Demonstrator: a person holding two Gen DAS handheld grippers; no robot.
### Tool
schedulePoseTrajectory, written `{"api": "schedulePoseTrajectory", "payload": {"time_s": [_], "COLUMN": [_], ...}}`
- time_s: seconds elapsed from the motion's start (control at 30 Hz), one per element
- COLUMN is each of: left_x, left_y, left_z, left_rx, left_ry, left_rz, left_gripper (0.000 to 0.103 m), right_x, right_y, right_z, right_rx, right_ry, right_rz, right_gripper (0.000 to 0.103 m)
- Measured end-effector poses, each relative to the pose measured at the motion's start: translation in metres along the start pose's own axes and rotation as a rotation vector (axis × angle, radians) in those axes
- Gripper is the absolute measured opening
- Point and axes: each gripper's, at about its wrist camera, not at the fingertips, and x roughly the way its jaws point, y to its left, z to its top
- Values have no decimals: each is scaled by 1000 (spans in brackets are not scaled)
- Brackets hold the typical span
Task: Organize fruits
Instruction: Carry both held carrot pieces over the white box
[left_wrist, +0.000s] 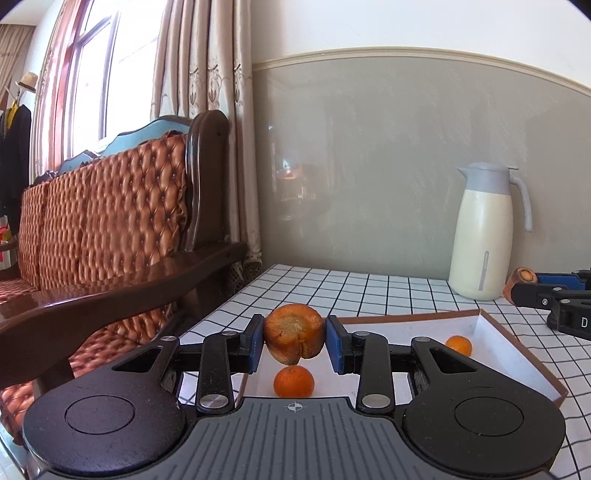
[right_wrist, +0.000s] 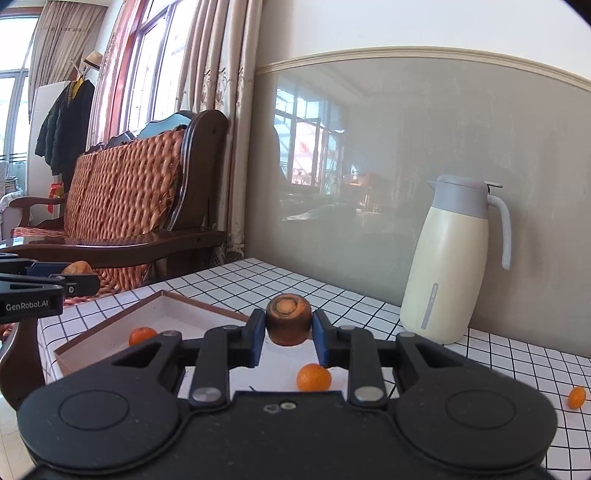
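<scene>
Daylit window (left_wrist: 92, 74) behind beige curtains (left_wrist: 207, 92), quilted wooden sofa (left_wrist: 110, 206), grey glossy wall (left_wrist: 369, 166).

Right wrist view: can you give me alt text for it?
The right hand-held gripper clamps a carrot chunk above a shallow box holding two tangerines. A cream jug stands right on the checked tablecloth; the left hand-held gripper enters at left.

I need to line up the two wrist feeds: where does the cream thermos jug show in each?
Left wrist: cream thermos jug stands at right, by the wall, behind the tray's far corner.
Right wrist: jug stands right of centre, against the wall.
Shared landmark: the wooden sofa end left of the table.
</scene>
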Motion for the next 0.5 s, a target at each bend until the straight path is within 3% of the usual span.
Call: {"api": "schedulePoseTrajectory", "payload": {"time_s": [0.5], "left_x": [52], "left_y": [-1], "left_z": [10], "left_rx": [-3], "left_ry": [35], "left_rz": [4], "left_gripper": [36], "right_x": [34], "right_y": [-14], "right_z": [3], "right_rx": [49], "right_ry": [49], "right_rz": [-28], "right_gripper": [19]}}
